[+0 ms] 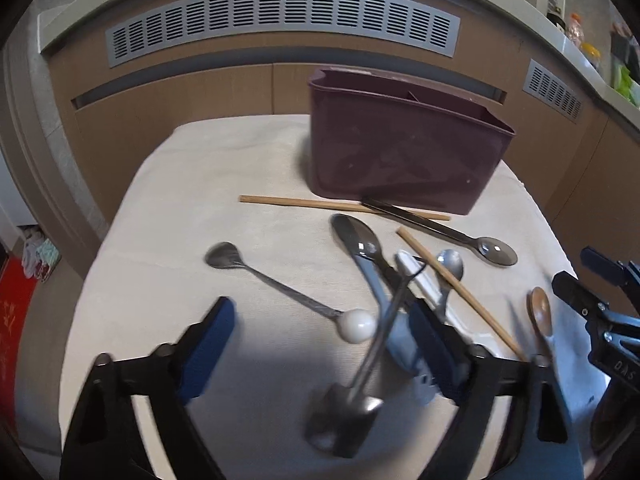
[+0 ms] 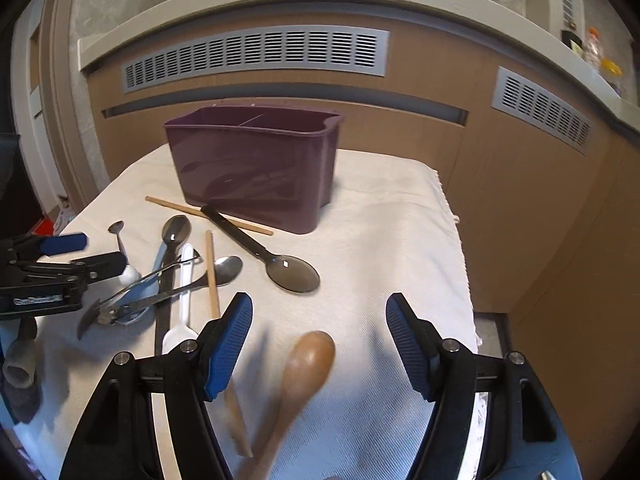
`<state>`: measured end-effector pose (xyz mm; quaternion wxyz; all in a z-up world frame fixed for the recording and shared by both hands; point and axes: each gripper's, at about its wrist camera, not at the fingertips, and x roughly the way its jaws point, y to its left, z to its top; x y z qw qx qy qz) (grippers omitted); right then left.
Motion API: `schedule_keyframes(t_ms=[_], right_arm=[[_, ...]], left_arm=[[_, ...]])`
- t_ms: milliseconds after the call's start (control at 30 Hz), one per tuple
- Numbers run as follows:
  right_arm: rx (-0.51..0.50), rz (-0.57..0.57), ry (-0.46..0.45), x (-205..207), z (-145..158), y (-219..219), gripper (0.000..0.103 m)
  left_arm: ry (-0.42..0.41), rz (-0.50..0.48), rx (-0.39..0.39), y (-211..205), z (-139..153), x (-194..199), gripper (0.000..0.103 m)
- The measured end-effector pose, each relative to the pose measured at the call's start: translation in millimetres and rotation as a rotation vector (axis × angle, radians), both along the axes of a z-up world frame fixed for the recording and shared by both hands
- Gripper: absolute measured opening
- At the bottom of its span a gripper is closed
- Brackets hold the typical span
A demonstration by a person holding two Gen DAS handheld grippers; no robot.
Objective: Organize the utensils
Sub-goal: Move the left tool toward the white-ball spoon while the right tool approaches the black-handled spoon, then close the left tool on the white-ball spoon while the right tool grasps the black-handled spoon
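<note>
A dark purple utensil holder (image 1: 404, 152) (image 2: 256, 164) stands at the back of the cloth-covered table (image 1: 180, 184). Loose utensils lie in front of it: chopsticks (image 1: 304, 202), a black plastic spoon (image 1: 460, 236) (image 2: 276, 260), metal spoons (image 1: 356, 240), a white-knobbed spoon (image 1: 356, 325) and a blurred metal utensil (image 1: 356, 396). My left gripper (image 1: 320, 340) is open above that pile. My right gripper (image 2: 320, 340) is open over a brown wooden spoon (image 2: 308, 364), which also shows in the left wrist view (image 1: 541, 312).
The table (image 2: 400, 216) has a white cloth whose right edge drops off near a wooden cabinet (image 2: 560, 216). A wall with grey vent grilles (image 1: 280, 16) runs behind. A shelf with bottles (image 1: 580, 36) is at the far right.
</note>
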<state>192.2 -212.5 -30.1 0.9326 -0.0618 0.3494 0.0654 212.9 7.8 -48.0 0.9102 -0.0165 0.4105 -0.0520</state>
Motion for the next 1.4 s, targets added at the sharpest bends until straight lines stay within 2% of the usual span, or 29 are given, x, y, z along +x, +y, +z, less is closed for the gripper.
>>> schedule_keyframes(t_ms=[33,100,167,200,433,567,633,733,833,867,967,1033,1100,1167,1267,1367,1400], right_arm=[[0.014,-0.006,0.003,-0.8,-1.3,-3.1,0.067],[0.033,-0.017,0.004,-3.2,-3.2,-6.5,0.067],[0.045,-0.028,0.001,-6.2,-5.7,-10.5,0.068],[0.05,-0.032,0.001,-7.2,-6.6,-11.6,0.068],[0.058,-0.049,-0.016,-12.0,-5.2,-12.8,0.07],[0.055,-0.049,-0.025,-16.3,-2.6,-11.3,0.072],[0.053,-0.044,-0.024,-15.3,-2.1,-8.6,0.073],[0.033,0.006,-0.02,-6.5,0.6,3.3,0.073],[-0.014,0.099,-0.01,12.1,4.4,15.3,0.075],[-0.022,0.139,0.005,20.3,4.5,19.4,0.076],[-0.049,0.209,0.048,52.6,3.8,34.2,0.076],[-0.047,0.266,0.082,73.5,0.3,47.8,0.073],[-0.075,0.305,0.103,89.1,-7.2,63.1,0.06],[-0.121,0.326,0.123,101.2,-16.9,78.0,0.052],[-0.12,0.332,0.179,115.2,-28.6,87.2,0.05],[-0.111,0.311,0.206,121.1,-34.8,84.7,0.05],[-0.093,0.3,0.217,122.0,-36.2,81.6,0.046]], left_arm=[[0.008,0.003,0.011,-4.2,-1.6,2.4,0.073],[0.038,0.02,0.021,-9.1,-8.1,9.9,0.061],[0.084,0.035,-0.004,-9.6,-15.8,17.5,0.057],[0.087,0.042,-0.017,-10.7,-17.1,19.4,0.056],[0.043,0.015,0.083,-23.9,-16.6,11.4,0.051],[0.107,0.079,0.021,6.8,-21.6,13.4,0.05],[0.122,0.075,-0.011,12.0,-22.3,13.5,0.05],[0.127,0.005,-0.023,-0.5,-21.2,13.8,0.047],[0.12,-0.006,0.007,-2.5,-22.1,13.9,0.033],[0.119,-0.009,0.012,0.4,-21.4,12.1,0.025],[0.103,-0.029,-0.004,14.1,-17.0,1.2,0.024],[0.074,-0.031,-0.011,23.0,-10.4,-8.8,0.024],[0.037,-0.034,-0.032,34.3,0.1,-20.7,0.024],[0.0,-0.04,-0.052,44.9,12.4,-30.4,0.024],[-0.062,-0.052,-0.077,60.9,32.3,-41.9,0.024],[-0.078,-0.074,-0.083,71.2,39.7,-44.2,0.024],[-0.077,-0.093,-0.08,71.7,39.0,-43.7,0.024]])
